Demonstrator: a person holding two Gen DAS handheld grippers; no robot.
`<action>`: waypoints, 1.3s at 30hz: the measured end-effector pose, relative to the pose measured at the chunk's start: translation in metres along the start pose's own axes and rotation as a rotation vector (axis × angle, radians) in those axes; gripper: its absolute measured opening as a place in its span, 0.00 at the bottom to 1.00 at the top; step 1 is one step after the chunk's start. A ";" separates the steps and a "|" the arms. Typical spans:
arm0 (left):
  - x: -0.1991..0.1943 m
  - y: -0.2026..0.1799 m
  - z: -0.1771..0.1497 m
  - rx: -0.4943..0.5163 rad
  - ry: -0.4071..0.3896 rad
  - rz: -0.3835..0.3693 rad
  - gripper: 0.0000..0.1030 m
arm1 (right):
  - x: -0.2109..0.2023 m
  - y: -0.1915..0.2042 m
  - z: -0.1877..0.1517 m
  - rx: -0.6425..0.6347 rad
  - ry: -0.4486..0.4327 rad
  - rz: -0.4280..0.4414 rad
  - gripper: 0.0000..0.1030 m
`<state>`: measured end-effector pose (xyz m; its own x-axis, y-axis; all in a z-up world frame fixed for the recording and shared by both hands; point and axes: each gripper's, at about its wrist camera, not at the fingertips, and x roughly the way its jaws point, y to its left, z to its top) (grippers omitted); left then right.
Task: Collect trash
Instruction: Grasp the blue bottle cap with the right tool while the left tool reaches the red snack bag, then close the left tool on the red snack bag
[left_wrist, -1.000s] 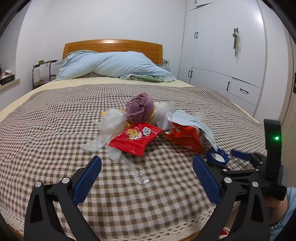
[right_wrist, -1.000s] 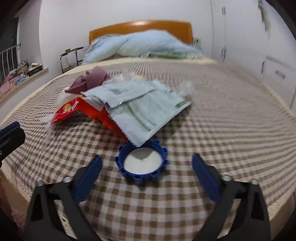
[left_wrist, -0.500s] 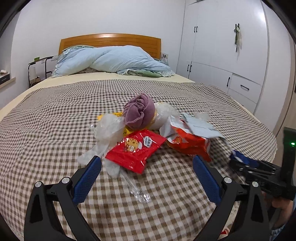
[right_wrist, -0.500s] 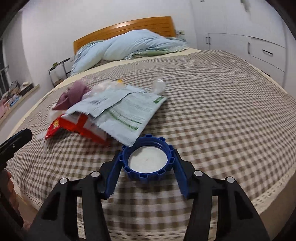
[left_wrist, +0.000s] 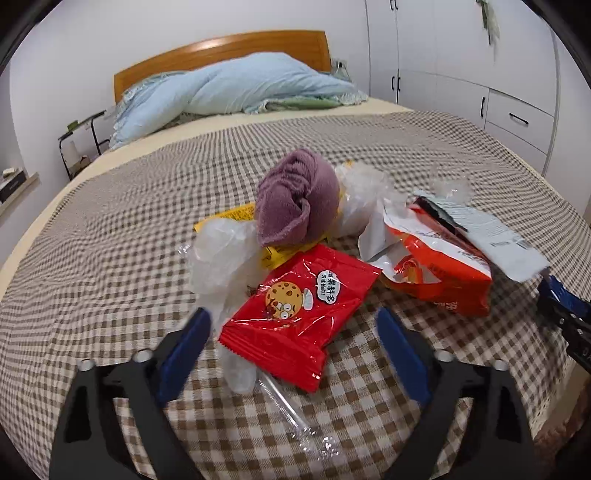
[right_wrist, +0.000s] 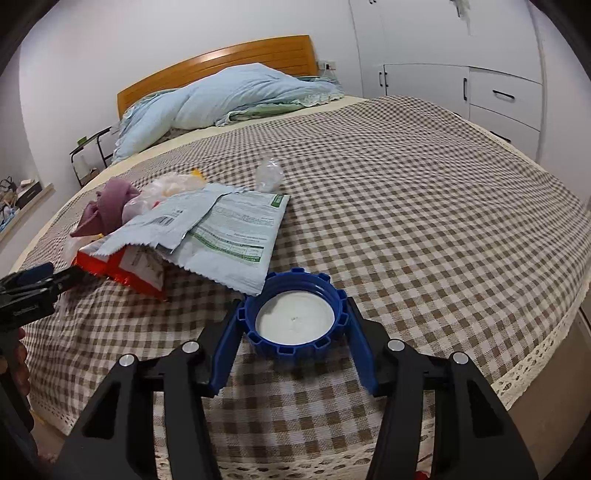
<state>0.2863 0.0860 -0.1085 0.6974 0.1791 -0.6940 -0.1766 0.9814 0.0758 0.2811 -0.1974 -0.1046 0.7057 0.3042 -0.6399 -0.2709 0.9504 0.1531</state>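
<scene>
Left wrist view
- Left claw (left_wrist: 291, 347): spread wide and closing; the red cookie packet (left_wrist: 301, 314) lies between its 2 blue pads (left_wrist: 183, 349), which do not yet touch it.
- Packet location: on the checked bedspread (left_wrist: 110, 266), toward the bed's near edge, at the front of the trash pile.
- Packet appearance: glossy crinkled red film, cartoon cookie print, sealed ends; probably light and slippery.
- Neighbours: crumpled clear plastic (left_wrist: 221, 258) touching its left side, a clear straw wrapper (left_wrist: 291, 410) poking out beneath it, an orange snack bag (left_wrist: 439, 273) just to its right, a purple cloth (left_wrist: 295, 199) behind.
- Step in hand, judged: grasp the packet. Centre the pads on its long edges and keep the tips low to the bedspread so the film buckles into the grip instead of sliding out.
- Caution: the clear plastic may be caught together with the packet.

Right wrist view
- Right claw (right_wrist: 291, 325): pinching the blue bottle cap (right_wrist: 293, 317) from both sides.
- Cap location: close to the bed's near edge, touching the corner of a pale green-printed wrapper (right_wrist: 236, 236).
- Cap appearance: ribbed blue rim, white liner facing up; rigid.
- Advice: lift straight up so the wrapper corner is not dragged along.
</scene>
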 end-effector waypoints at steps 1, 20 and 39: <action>0.004 0.000 0.001 0.000 0.017 -0.009 0.70 | 0.000 -0.001 0.000 0.001 0.000 0.000 0.51; -0.035 0.009 -0.004 -0.070 -0.103 -0.117 0.04 | -0.007 -0.001 0.000 -0.004 -0.030 0.003 0.51; -0.074 0.000 -0.011 -0.056 -0.213 -0.154 0.04 | -0.040 0.004 0.006 -0.037 -0.192 0.001 0.51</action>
<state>0.2266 0.0719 -0.0652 0.8486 0.0445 -0.5272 -0.0909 0.9939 -0.0624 0.2559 -0.2053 -0.0740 0.8164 0.3156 -0.4836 -0.2930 0.9480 0.1239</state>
